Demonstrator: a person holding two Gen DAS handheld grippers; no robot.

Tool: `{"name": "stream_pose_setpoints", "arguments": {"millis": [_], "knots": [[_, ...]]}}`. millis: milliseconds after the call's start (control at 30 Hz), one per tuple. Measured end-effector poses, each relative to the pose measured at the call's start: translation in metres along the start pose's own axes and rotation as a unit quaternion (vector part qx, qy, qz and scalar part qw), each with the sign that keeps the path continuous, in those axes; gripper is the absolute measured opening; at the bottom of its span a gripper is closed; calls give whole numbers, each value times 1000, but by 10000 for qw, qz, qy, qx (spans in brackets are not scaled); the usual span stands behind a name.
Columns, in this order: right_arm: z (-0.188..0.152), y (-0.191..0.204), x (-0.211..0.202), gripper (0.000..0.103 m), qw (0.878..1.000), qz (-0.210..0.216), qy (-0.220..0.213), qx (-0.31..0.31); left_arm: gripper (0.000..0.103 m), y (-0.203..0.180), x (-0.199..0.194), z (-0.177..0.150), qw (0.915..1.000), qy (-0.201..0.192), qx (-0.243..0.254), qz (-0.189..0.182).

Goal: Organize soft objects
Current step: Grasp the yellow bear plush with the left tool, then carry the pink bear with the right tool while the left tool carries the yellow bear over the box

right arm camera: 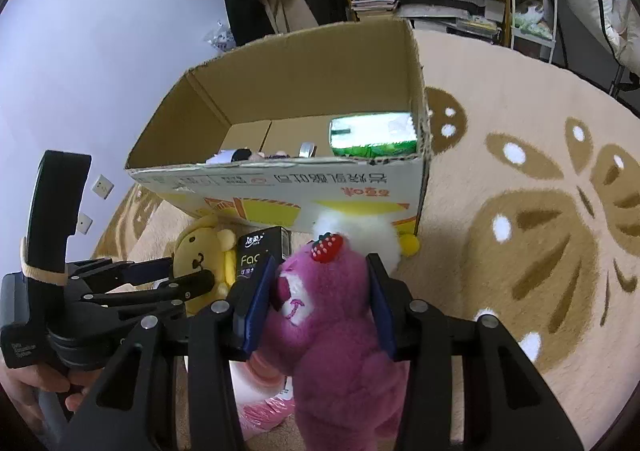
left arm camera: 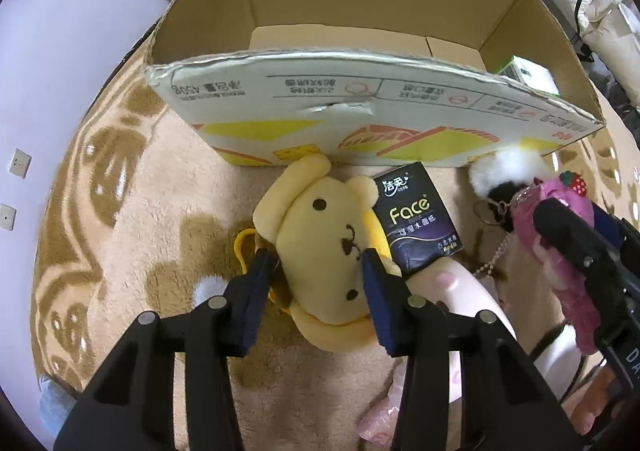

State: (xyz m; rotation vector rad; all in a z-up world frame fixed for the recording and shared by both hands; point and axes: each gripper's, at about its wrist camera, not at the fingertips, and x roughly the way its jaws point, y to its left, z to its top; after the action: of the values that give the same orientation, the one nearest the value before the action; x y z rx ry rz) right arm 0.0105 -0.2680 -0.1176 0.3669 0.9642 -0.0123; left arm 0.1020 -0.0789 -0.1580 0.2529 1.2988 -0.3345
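Left claw grips the yellow plush — right claw clamps the pink bear.

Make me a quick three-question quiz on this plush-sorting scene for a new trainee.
1. True or false: the right gripper is closed on the pink bear.
2. Which toy sits between the fingers of the left gripper? A) white pompom B) yellow dog plush C) tissue pack
3. Fill in: the green package lies inside the ___.

Key: 1 true; 2 B; 3 cardboard box.
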Motion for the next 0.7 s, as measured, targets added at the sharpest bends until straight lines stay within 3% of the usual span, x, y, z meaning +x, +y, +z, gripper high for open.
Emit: {"name": "stream_pose_setpoints", "arguments": {"millis": [467, 700], "knots": [[-4, -3, -8, 47, 9998, -59, -176, 84, 39, -2, 5, 5, 9999, -95, -65, -25], [-2, -6, -13, 47, 9994, 5, -314, 154, 35, 7, -13, 1, 9988, -465, -100, 125]]}}
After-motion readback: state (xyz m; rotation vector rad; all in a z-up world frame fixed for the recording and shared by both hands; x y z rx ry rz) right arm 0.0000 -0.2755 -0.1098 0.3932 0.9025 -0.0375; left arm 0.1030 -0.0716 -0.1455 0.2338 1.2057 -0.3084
